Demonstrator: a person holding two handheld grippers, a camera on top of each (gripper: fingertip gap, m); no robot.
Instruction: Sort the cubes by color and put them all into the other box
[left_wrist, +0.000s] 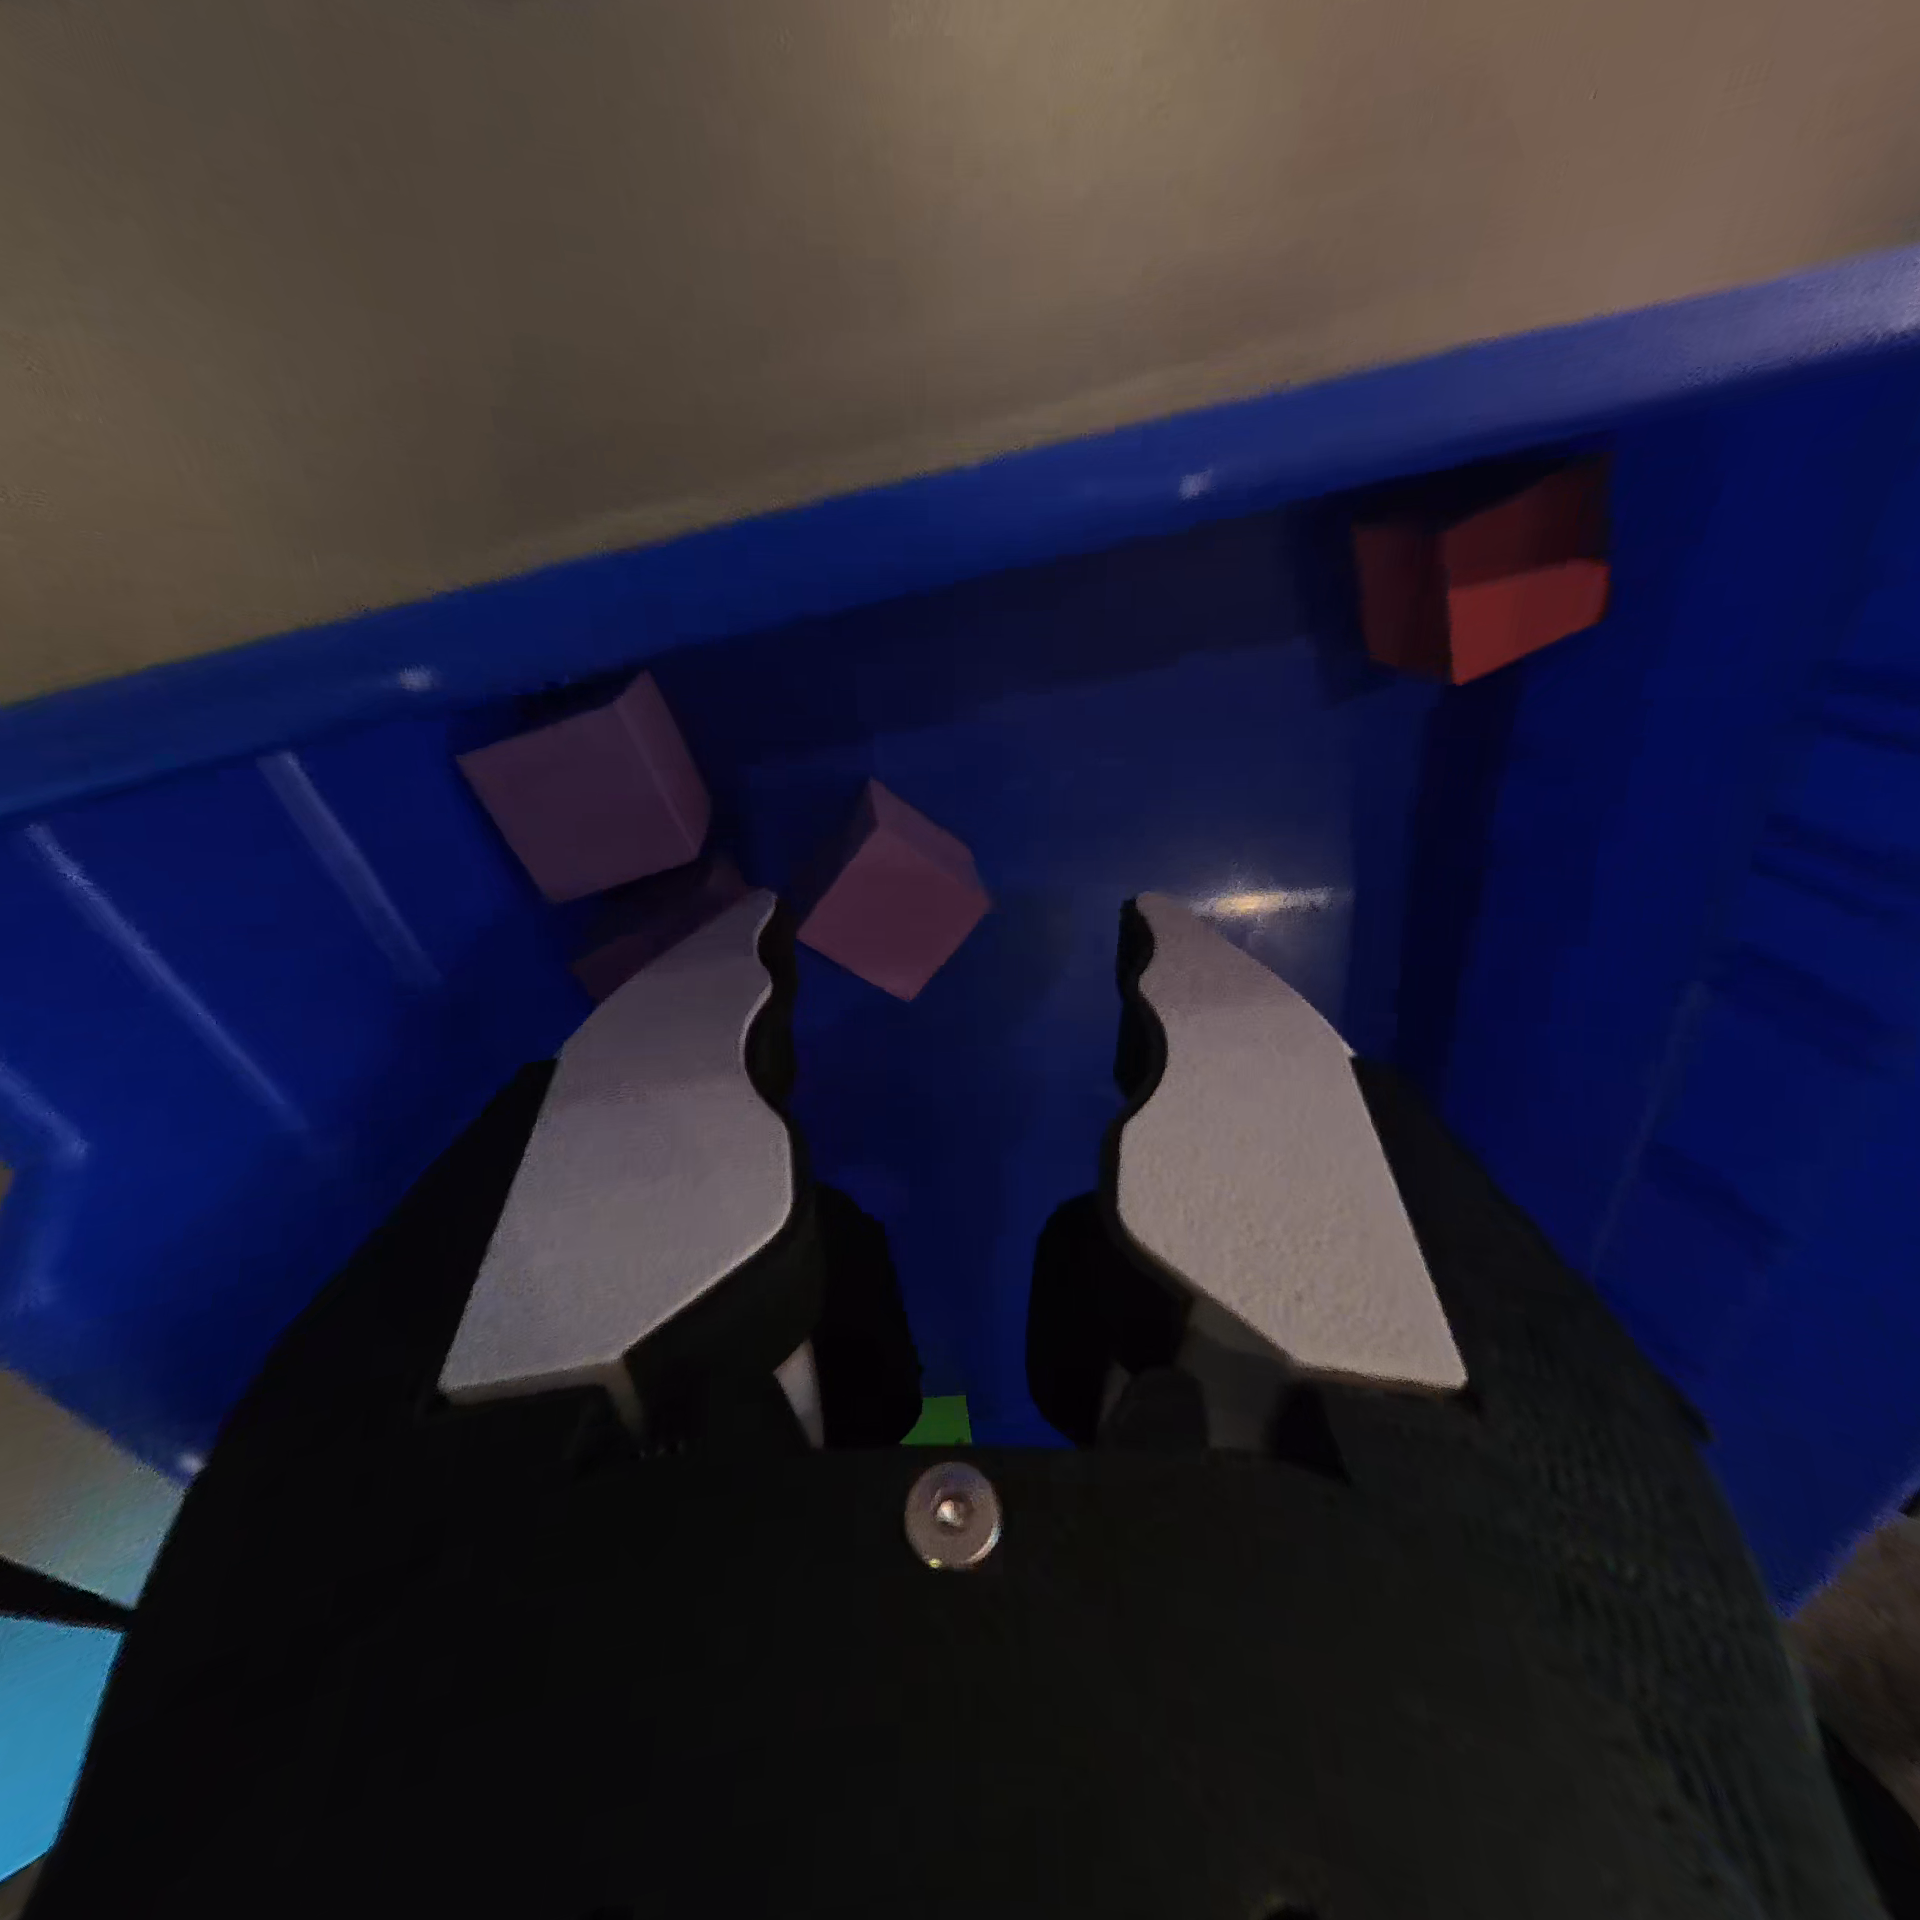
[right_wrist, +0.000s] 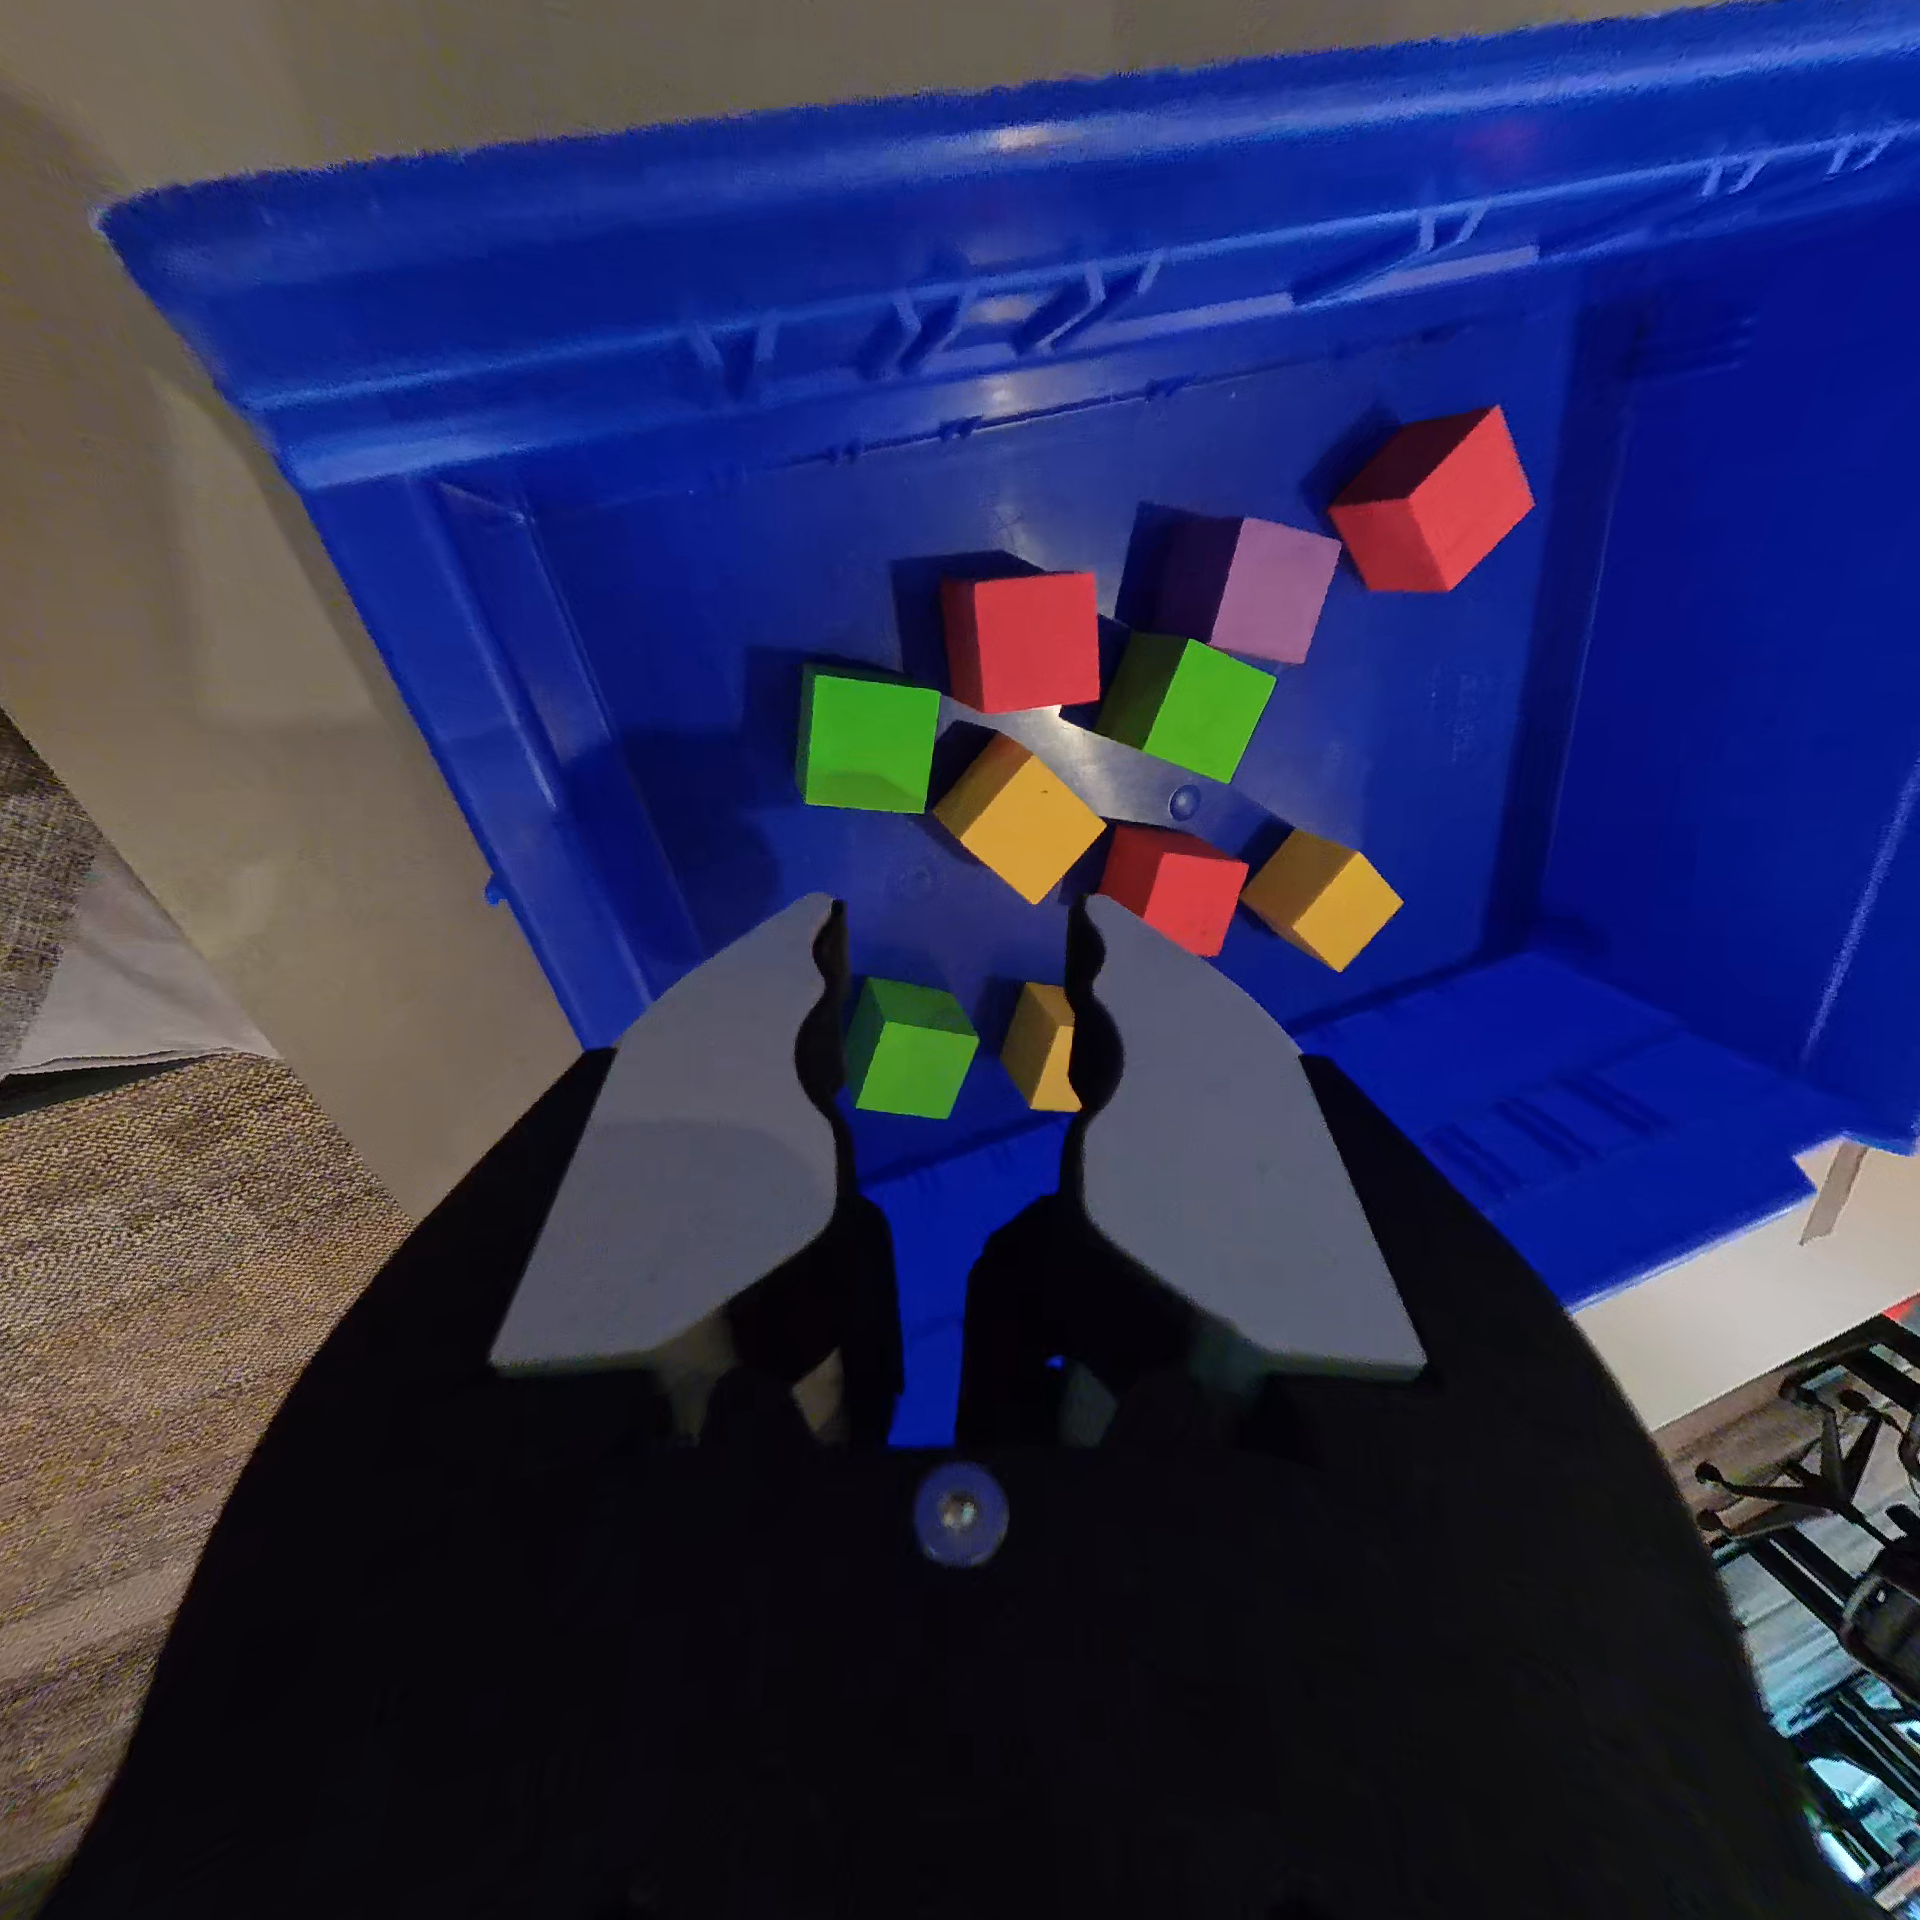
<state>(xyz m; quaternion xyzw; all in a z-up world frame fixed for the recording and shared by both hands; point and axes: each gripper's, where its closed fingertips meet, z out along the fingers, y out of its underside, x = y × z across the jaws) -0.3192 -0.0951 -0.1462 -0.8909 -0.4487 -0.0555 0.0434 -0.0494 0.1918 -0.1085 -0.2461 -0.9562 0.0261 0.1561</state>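
Observation:
In the left wrist view my left gripper (left_wrist: 948, 920) is open and empty inside a blue plastic bin (left_wrist: 1039, 520). A purple cube (left_wrist: 894, 902) lies just beyond its left fingertip, a second purple cube (left_wrist: 587, 795) leans at the far wall, and a red cube (left_wrist: 1486, 582) sits at the far right corner. In the right wrist view my right gripper (right_wrist: 951, 920) is open and empty above a blue bin (right_wrist: 727, 260). A green cube (right_wrist: 909, 1049) and an orange cube (right_wrist: 1039, 1044) show between its fingers. Several red, green, orange and purple cubes lie beyond.
A beige table surface (right_wrist: 260, 779) surrounds the bin. Grey carpet (right_wrist: 156, 1299) shows at the left of the right wrist view, and black office chair bases (right_wrist: 1829, 1507) at the lower right. A light blue patch (left_wrist: 52, 1745) shows at the lower left of the left wrist view.

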